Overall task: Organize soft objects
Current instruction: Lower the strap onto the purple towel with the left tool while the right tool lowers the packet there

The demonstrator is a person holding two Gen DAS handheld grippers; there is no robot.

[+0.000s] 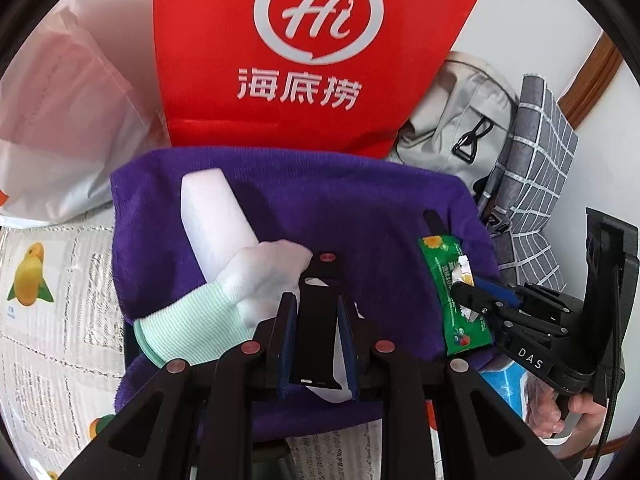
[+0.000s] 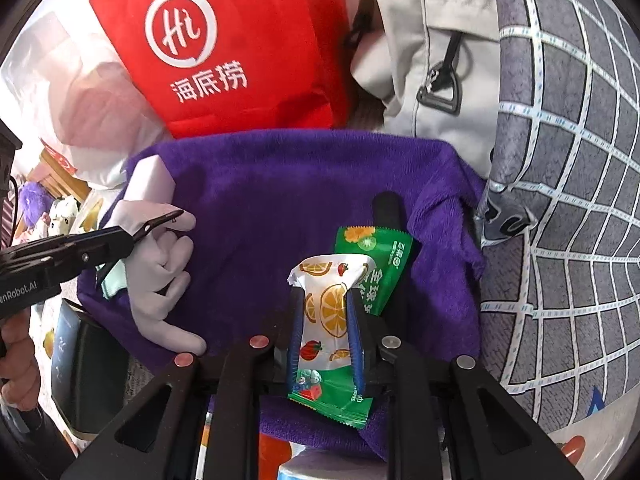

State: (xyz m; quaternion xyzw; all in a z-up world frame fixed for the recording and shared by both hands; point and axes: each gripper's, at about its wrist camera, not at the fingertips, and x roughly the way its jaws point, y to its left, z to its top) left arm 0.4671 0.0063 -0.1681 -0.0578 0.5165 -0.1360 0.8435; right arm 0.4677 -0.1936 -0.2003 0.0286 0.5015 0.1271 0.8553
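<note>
Right now both tongs work over a purple towel (image 1: 280, 200) spread on a table covered with printed fruit paper (image 1: 52, 300).

From the left wrist view, the left tongs (image 1: 316, 340) are pinched narrow on a white glove (image 1: 248, 276) with a mint-green cuff, which lies on the towel's left part beside a white foam block (image 1: 216, 216); a black flat piece sits between the blue pads (image 1: 288, 344) along with the white fabric, and what it is cannot be told.

In the right wrist view, the right tongs (image 2: 326, 328) are clamped on a snack packet (image 2: 324, 320) printed with orange slices and strawberries, its lower end green. Just behind it a second green packet (image 2: 372, 264) lies on the towel, partly over a black object.

Behind the towel stand a red paper bag (image 1: 316, 52) with a "Hi" logo, a white plastic bag (image 1: 60, 120) to its left, and a grey backpack (image 2: 432, 60) beside grey checked fabric (image 2: 568, 160) on the right.
</note>
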